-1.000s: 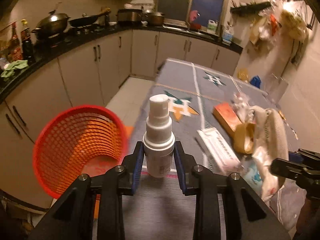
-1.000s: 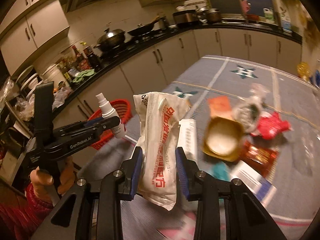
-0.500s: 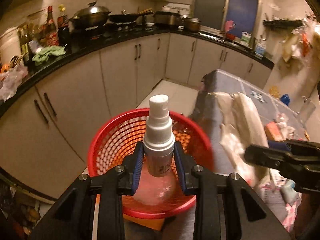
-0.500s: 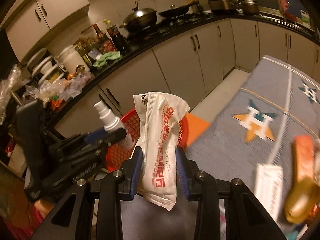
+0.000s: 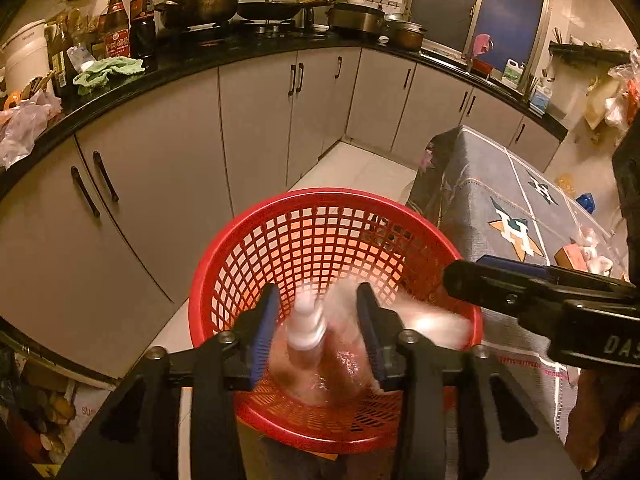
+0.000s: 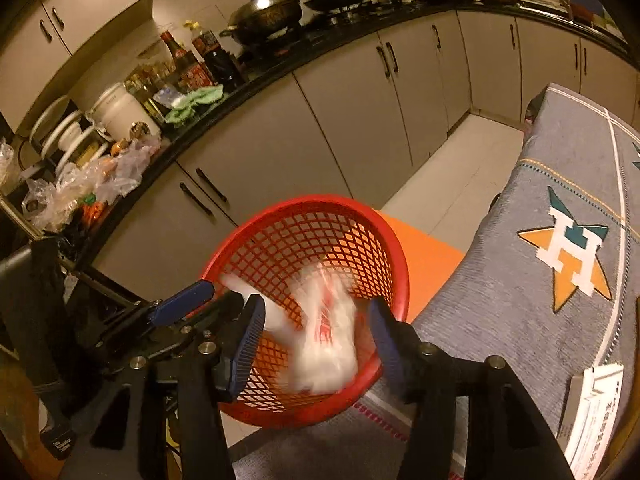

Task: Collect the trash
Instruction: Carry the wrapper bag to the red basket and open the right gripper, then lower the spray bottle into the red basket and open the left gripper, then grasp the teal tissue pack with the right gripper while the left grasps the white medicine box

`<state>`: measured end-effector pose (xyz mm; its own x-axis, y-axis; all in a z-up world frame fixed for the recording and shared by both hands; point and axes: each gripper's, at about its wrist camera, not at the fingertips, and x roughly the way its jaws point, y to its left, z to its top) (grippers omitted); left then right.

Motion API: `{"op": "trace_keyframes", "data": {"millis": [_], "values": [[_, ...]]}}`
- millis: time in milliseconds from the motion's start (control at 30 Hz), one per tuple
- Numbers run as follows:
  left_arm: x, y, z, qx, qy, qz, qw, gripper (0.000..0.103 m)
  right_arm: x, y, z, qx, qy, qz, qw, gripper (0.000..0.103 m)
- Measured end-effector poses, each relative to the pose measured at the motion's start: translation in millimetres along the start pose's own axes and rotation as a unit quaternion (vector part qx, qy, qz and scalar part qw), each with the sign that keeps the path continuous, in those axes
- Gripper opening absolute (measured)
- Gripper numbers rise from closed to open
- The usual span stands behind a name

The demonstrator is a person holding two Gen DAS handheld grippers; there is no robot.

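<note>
A red mesh basket (image 5: pixel 304 240) (image 6: pixel 304 216) stands beside the table's edge, under both grippers. My left gripper (image 5: pixel 318 332) is over it with its jaws opening; the white spray bottle (image 5: pixel 306 326) is blurred, falling between the pads without touching them. My right gripper (image 6: pixel 316 340) also has its jaws opening, and the white packet with red print (image 6: pixel 326 344) drops, blurred, between its fingers into the basket. The packet (image 5: pixel 424 320) also shows in the left wrist view, inside the basket on the right. The left gripper (image 6: pixel 192 304) shows at the basket's left rim, the right one (image 5: pixel 540 292) from the right.
Grey-clothed table (image 6: pixel 560 208) on the right carries a white box (image 6: pixel 592 412) and more litter (image 5: pixel 580 252) farther off. Kitchen cabinets (image 5: pixel 248 128) and a cluttered black counter (image 6: pixel 224 92) curve behind the basket. An orange stool (image 6: pixel 424 256) sits under the basket, tiled floor beyond.
Both grippers swung left from the table to above the red basket. Their jaws have spread, and the spray bottle and the white packet have slipped free and are dropping into the basket.
</note>
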<state>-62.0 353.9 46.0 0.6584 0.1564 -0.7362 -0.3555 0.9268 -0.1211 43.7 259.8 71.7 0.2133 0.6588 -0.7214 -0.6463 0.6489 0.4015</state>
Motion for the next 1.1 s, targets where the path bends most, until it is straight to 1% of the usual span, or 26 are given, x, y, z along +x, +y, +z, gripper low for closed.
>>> {"op": "trace_keyframes", "data": {"millis": [33, 167, 233, 300, 467, 533, 600, 700, 800, 900, 967, 1033, 1100], "values": [[-2, -1, 0, 0.0, -0.002, -0.001, 1.0, 0.047, -4, 0, -2, -0.001, -0.003, -0.001, 1.0, 0.058], [-11, -6, -2, -0.001, -0.007, -0.01, 0.9999, 0.049, -30, -9, -14, 0.011, -0.018, -0.004, 1.0, 0.058], [-18, -12, -4, -0.001, -0.011, -0.018, 0.9998, 0.054, -44, -14, -21, 0.02, -0.027, -0.006, 0.999, 0.058], [-24, -20, -7, 0.002, -0.015, -0.023, 0.9996, 0.056, -63, -21, -33, 0.032, -0.036, -0.002, 0.999, 0.059], [-36, -61, -19, 0.037, -0.012, -0.048, 0.9981, 0.056, -108, -37, -63, 0.056, -0.062, -0.002, 0.996, 0.059], [-38, -79, -25, 0.056, -0.01, -0.057, 0.9967, 0.057, -126, -45, -77, 0.07, -0.071, -0.013, 0.995, 0.059], [-39, -99, -32, 0.072, -0.005, -0.068, 0.9951, 0.058, -147, -55, -93, 0.083, -0.084, -0.01, 0.993, 0.059], [-36, -134, -45, 0.102, 0.011, -0.094, 0.9902, 0.059, -181, -77, -121, 0.111, -0.103, -0.014, 0.988, 0.059], [-32, -164, -58, 0.13, 0.022, -0.104, 0.9858, 0.06, -210, -101, -148, 0.148, -0.117, -0.024, 0.982, 0.059], [-27, -183, -64, 0.14, 0.036, -0.115, 0.9828, 0.06, -235, -129, -178, 0.194, -0.124, -0.043, 0.972, 0.06], [-23, -191, -65, 0.14, 0.042, -0.118, 0.9821, 0.061, -242, -138, -190, 0.215, -0.123, -0.053, 0.967, 0.066], [-20, -197, -65, 0.136, 0.049, -0.121, 0.982, 0.062, -240, -149, -202, 0.238, -0.114, -0.054, 0.963, 0.067], [-18, -200, -65, 0.134, 0.052, -0.125, 0.9816, 0.063, -233, -156, -207, 0.248, -0.105, -0.055, 0.961, 0.067]]}}
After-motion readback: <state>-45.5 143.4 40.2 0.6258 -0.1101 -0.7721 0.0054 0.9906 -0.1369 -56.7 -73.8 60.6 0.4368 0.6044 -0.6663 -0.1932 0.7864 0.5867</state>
